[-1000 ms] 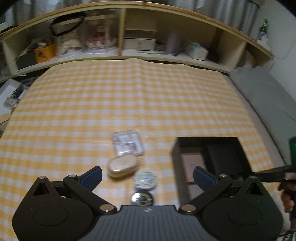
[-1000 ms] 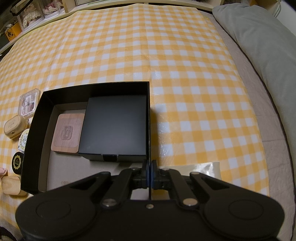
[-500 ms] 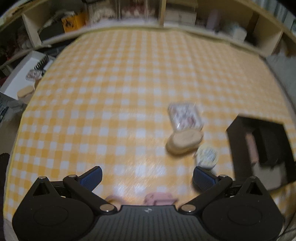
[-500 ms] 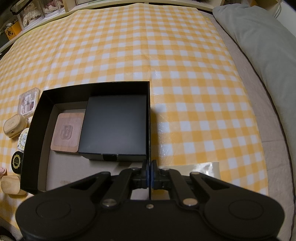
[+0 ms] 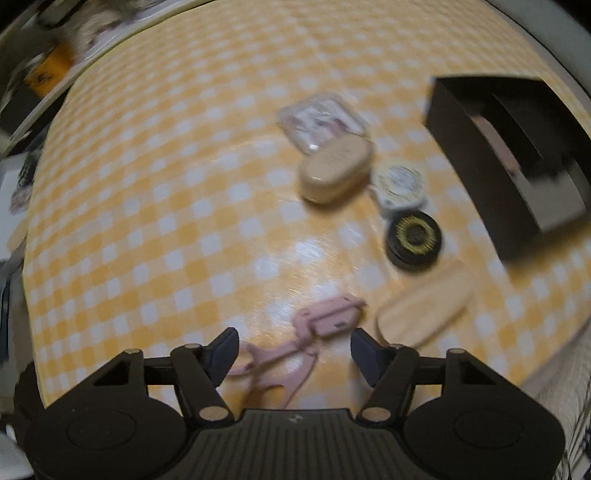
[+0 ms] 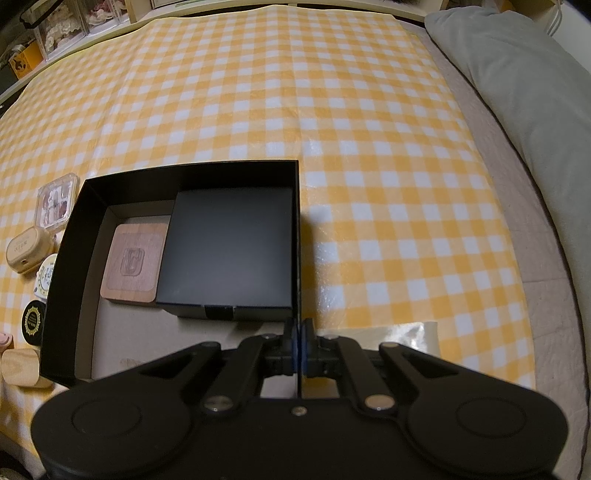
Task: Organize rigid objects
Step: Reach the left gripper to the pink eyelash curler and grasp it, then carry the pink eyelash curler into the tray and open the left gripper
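My left gripper (image 5: 294, 349) points down at a pink eyelash curler (image 5: 317, 321) lying on the checked cloth. Its jaws are closing with the curler between them, and the pads do not grip it. To the right lie a wooden oblong piece (image 5: 428, 302), a black and gold tin (image 5: 413, 236), a white tin (image 5: 399, 182), a beige oval case (image 5: 336, 168) and a clear plastic case (image 5: 321, 118). My right gripper (image 6: 297, 332) is shut on the right wall of the open black box (image 6: 184, 173), which holds a smaller black box (image 6: 229, 251) and a wooden square (image 6: 135, 266).
The yellow checked cloth (image 6: 295, 92) covers the whole table. A grey cushion (image 6: 517, 92) lies along the right side. Shelves with containers (image 6: 55, 22) run along the back. The table's near edge is just below the small items.
The left gripper has sunk and rolled toward the near edge, and its jaws have narrowed; the pink curler now lies between them. The right gripper and the box have not moved.
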`<state>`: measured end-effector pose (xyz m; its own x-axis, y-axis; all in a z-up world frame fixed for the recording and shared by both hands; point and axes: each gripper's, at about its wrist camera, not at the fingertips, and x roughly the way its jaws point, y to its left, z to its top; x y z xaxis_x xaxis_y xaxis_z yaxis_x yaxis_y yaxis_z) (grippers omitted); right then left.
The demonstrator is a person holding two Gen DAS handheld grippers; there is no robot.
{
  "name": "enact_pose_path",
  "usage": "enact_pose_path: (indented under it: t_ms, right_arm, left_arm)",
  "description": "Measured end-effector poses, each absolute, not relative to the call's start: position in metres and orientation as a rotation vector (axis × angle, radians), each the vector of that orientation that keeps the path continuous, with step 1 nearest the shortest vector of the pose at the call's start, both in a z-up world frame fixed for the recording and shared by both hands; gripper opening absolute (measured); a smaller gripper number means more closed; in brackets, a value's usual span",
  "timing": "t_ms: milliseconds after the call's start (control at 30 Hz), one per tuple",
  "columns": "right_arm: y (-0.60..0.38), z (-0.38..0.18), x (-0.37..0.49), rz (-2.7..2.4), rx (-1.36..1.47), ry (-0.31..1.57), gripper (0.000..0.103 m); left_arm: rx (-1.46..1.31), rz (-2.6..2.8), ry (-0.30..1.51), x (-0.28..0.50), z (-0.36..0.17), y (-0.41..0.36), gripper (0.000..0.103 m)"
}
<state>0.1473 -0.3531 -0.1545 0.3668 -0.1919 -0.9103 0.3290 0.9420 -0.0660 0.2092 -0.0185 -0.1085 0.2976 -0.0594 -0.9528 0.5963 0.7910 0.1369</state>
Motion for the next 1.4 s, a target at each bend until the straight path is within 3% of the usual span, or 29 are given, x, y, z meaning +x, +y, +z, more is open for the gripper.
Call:
enact_pose_path:
  t_ms: [300,433,700,833,1067,1400]
  right_arm:
    - [-0.351,-0.157,0.147,-0.336,0.133,1.15,0.003]
    - [-0.351,-0.158,0.146,-0.336,0.132,1.151,0.003]
    - [-0.35,-0.158,0.147,-0.336,0.131,1.152,0.003]
    - [-0.35,-0.159,0.147,-0.337,0.131,1.152,0.003]
    - [-0.349,-0.159,0.148,-0.337,0.13,1.152,0.003]
    - [-0.348,-0.159,0.148,-0.338,0.129,1.154,0.003]
  left_arm:
    - [0.626,-0.451,1.246,0.215,-0.138,-0.026,0.05]
    - [0.594,-0.475,1.238,0.224,-0.145,-0.031,0.027]
    - [0.376,-0.426,1.273,0.248,-0.147,-0.022,0.026]
    - [0.408,-0.401,1.246,0.248,-0.154,-0.022,0.029]
    - [0.367,-0.382,1.251,0.249,-0.153,-0.026,0.026]
    - [0.094,-0.404,1.175,0.253,-0.108,-0.011,0.026]
